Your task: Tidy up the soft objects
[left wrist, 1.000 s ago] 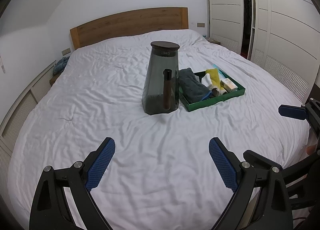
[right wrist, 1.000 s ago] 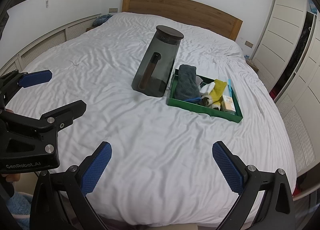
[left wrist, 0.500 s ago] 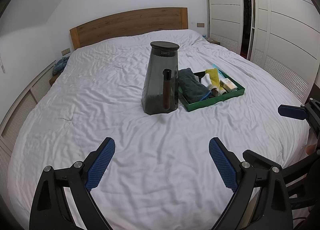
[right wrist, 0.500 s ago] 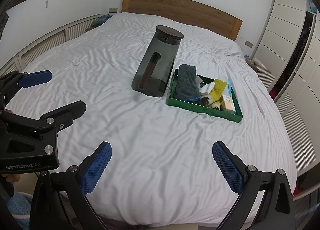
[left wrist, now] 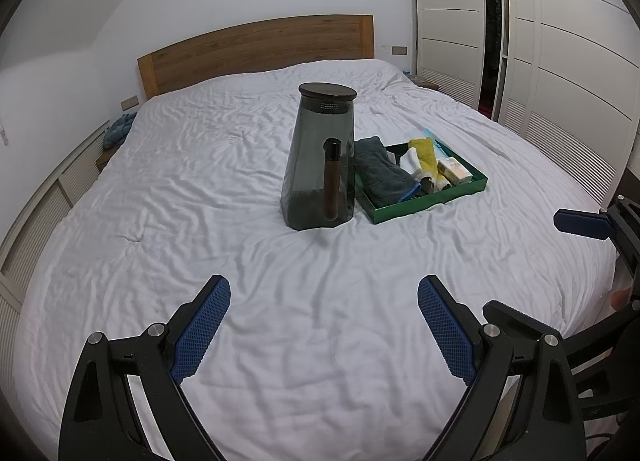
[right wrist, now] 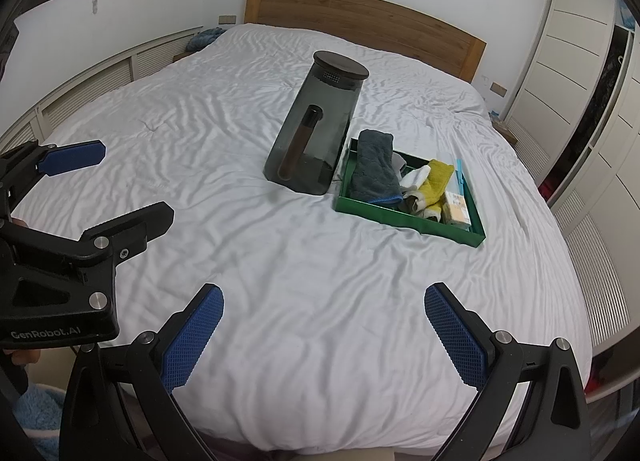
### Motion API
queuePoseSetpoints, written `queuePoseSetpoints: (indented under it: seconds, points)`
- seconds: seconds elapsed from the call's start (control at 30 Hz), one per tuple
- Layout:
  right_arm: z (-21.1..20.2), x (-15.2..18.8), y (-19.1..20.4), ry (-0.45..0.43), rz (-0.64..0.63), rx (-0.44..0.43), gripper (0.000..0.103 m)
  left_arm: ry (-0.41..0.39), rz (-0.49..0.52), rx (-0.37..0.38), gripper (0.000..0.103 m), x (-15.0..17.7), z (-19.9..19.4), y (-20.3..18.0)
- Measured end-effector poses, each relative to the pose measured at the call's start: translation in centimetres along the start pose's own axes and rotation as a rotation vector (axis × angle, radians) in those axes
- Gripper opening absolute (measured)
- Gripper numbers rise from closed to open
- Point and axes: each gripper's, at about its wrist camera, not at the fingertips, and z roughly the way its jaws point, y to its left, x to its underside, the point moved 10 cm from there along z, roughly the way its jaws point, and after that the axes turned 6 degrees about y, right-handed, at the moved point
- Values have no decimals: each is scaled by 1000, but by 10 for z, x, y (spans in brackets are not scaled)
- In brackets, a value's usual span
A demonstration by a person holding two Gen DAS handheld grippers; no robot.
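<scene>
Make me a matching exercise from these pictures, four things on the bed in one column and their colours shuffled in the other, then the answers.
Things:
1. pitcher
2. tray
3. folded towel
4. small cloth beside the towel

Colours:
A. green
B. yellow
C. smoky dark, see-through
D. dark grey with a blue edge

Pairs: 1-C, 2-A, 3-D, 4-B

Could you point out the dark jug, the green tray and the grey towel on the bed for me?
dark jug point(left wrist: 316, 165), left wrist view, on its smoky front wall.
green tray point(right wrist: 404, 217), right wrist view, on its near outer wall.
grey towel point(right wrist: 372, 167), right wrist view, on the middle of the folded cloth.
</scene>
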Motion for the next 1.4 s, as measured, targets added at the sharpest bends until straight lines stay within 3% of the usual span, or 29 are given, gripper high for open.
queuePoseSetpoints:
  seconds: [1.4]
  points:
    - [-1, 0, -3, -1, -14, -2, 103, 10, -8, 20, 92, -2, -3, -4]
